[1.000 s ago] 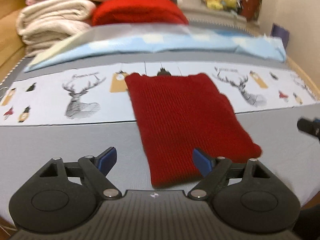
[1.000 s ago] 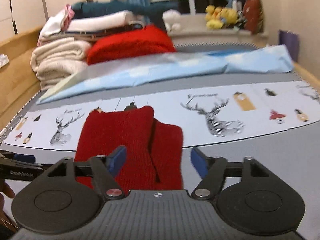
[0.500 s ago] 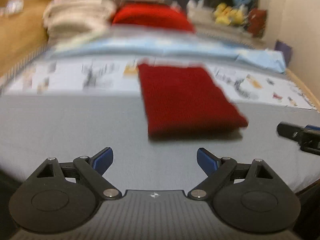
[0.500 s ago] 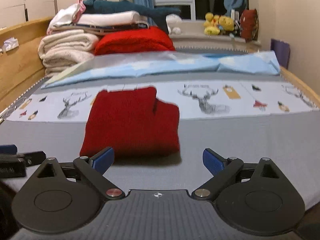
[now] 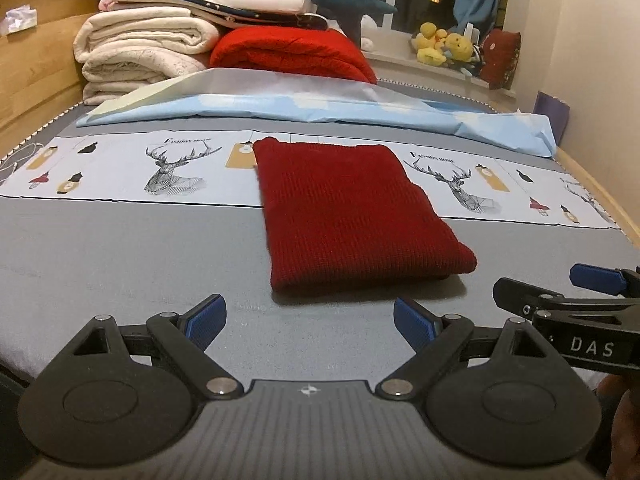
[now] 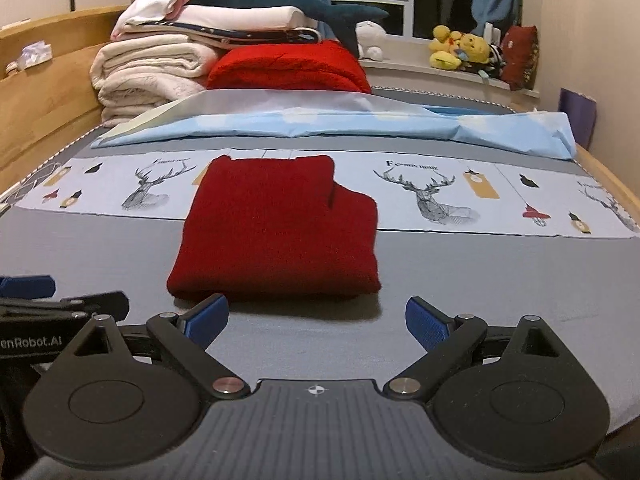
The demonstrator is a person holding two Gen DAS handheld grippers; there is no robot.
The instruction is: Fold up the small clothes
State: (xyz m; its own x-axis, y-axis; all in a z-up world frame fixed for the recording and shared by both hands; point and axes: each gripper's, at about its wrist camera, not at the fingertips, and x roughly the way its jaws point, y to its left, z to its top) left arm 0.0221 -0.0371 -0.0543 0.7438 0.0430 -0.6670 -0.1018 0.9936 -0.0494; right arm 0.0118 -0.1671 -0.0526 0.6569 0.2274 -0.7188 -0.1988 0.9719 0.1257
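A dark red knitted garment [image 5: 352, 212] lies folded into a thick rectangle on the grey bed sheet [image 5: 120, 264]; it also shows in the right wrist view [image 6: 280, 232]. My left gripper [image 5: 308, 318] is open and empty, just short of the garment's near edge. My right gripper [image 6: 316, 314] is open and empty, also just in front of the near edge. The right gripper's fingers [image 5: 560, 300] appear at the right of the left wrist view. The left gripper's fingers [image 6: 64, 304] appear at the left of the right wrist view.
A printed deer strip [image 5: 172, 164] crosses the bed under the garment's far end. A light blue sheet [image 5: 320, 108] lies behind it. Stacked blankets [image 5: 152, 48] and a red blanket [image 5: 292, 52] sit at the head. A wooden frame [image 5: 36, 64] runs along the left; plush toys [image 5: 444, 46] sit on the sill.
Both grippers have pulled back toward the near edge of the bed, away from the folded garment. Both stayed open. The garment lies still.
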